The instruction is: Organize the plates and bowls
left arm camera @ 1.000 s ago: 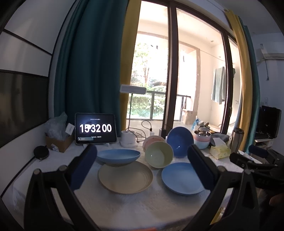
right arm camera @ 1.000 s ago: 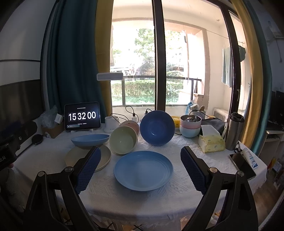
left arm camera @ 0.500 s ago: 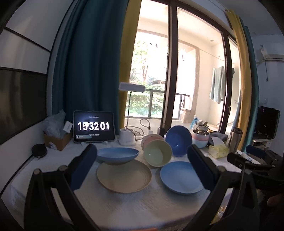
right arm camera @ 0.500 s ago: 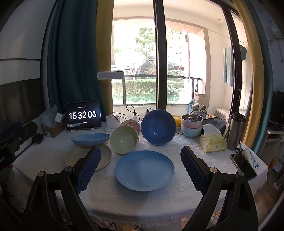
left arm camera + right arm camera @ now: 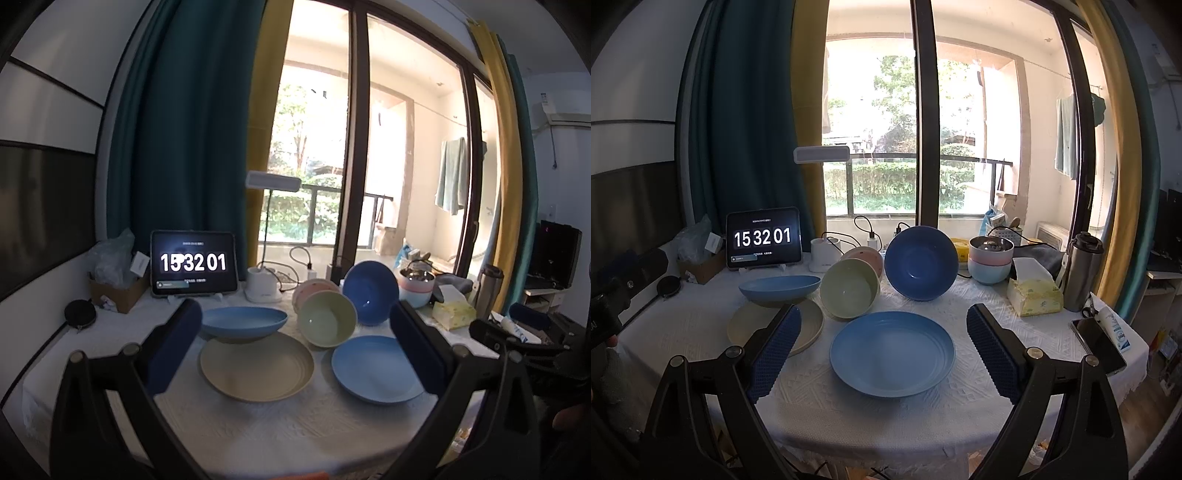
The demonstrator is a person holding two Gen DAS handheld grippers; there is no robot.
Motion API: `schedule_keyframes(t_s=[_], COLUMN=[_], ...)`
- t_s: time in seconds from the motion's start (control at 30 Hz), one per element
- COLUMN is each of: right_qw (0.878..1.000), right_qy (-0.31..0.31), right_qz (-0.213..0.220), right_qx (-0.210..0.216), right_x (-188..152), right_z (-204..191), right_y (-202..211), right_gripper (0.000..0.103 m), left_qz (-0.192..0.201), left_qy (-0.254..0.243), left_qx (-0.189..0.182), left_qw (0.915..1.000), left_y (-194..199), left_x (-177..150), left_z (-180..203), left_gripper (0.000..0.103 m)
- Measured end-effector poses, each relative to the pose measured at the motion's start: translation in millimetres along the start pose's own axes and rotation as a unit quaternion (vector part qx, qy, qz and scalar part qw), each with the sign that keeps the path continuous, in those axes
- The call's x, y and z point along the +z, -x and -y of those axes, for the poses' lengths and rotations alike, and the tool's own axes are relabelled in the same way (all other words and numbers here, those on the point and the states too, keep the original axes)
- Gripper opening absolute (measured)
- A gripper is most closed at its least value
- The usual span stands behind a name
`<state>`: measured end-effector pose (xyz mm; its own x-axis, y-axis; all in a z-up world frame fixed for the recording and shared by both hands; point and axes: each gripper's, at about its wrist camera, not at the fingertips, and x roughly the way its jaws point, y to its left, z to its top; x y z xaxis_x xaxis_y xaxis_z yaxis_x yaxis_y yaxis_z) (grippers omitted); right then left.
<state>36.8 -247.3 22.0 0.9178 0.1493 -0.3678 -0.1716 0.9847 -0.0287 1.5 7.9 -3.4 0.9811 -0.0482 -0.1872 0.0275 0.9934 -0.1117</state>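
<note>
A beige plate lies on the white tablecloth with a shallow light blue dish resting on its far edge. A light blue plate lies to its right. Behind them, a green bowl, a pink bowl and a dark blue bowl lean tipped on their sides. My left gripper is open above the near table, facing the beige plate. My right gripper is open, facing the light blue plate. Both are empty.
A tablet clock, a white lamp base with cables, stacked pastel bowls, a tissue box, a steel flask, a phone and a tube stand around the dishes. A cardboard box sits back left.
Both grippers have shifted only slightly, the view dropping a little. The dishes have not moved. The clock went from 15:32:00 to 15:32:01.
</note>
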Motion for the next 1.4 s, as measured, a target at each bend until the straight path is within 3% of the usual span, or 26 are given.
schedule_keyframes(t_s=[0.93,1.4], right_qw=[1.0,0.999], right_qy=[0.009,0.025], right_qz=[-0.01,-0.033], right_qx=[0.006,0.027], right_x=[-1,-3], right_z=[-5,-18], right_y=[-7,-40], right_gripper=[0.094,0.094], left_qz=[0.002,-0.04], left_qy=[0.005,0.024], left_qx=[0.003,0.031], left_qw=[1.0,0.9985], left_y=[0,-30], left_x=[-3,-18], left_z=[-9,-35], left_gripper=[0.102,0.102])
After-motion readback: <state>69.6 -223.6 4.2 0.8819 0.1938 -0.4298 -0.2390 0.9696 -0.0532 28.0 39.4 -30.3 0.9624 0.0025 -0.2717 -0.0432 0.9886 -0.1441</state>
